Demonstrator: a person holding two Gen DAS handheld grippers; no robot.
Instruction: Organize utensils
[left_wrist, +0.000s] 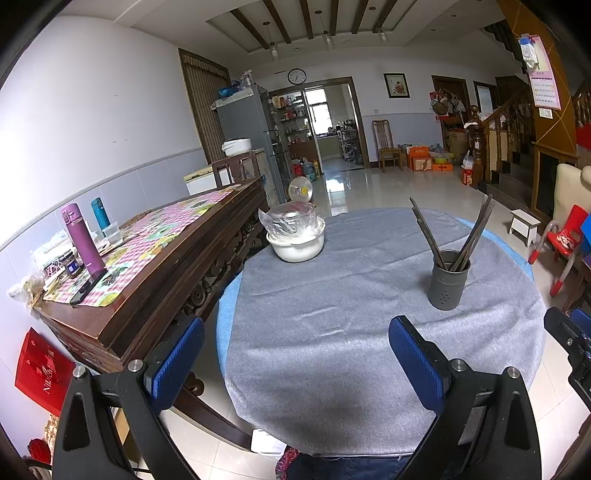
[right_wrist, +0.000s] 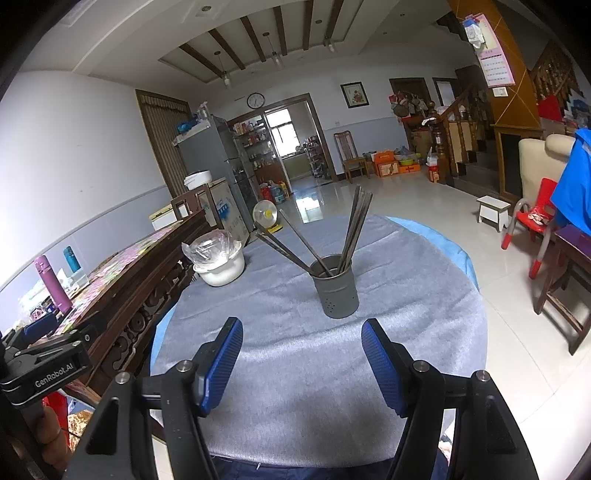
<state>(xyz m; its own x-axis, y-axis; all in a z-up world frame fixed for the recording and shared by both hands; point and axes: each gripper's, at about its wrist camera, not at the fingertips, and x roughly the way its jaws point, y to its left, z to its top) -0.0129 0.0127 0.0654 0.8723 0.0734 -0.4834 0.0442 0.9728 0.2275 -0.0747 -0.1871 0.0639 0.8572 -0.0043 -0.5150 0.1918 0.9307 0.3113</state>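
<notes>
A dark grey utensil holder (left_wrist: 448, 281) stands on the grey-clothed round table (left_wrist: 332, 314), with several dark chopsticks (left_wrist: 476, 229) leaning out of it. In the right wrist view the holder (right_wrist: 337, 288) is straight ahead, chopsticks (right_wrist: 354, 229) fanned left and right. My left gripper (left_wrist: 297, 328) is open and empty over the near table, left of the holder. My right gripper (right_wrist: 302, 332) is open and empty, a short way in front of the holder.
A white pot with a plastic-wrapped bowl on top (left_wrist: 295, 236) sits at the table's far left, also in the right wrist view (right_wrist: 218, 264). A dark wooden sideboard (left_wrist: 155, 266) with bottles stands to the left. A red chair (right_wrist: 532, 221) is at right.
</notes>
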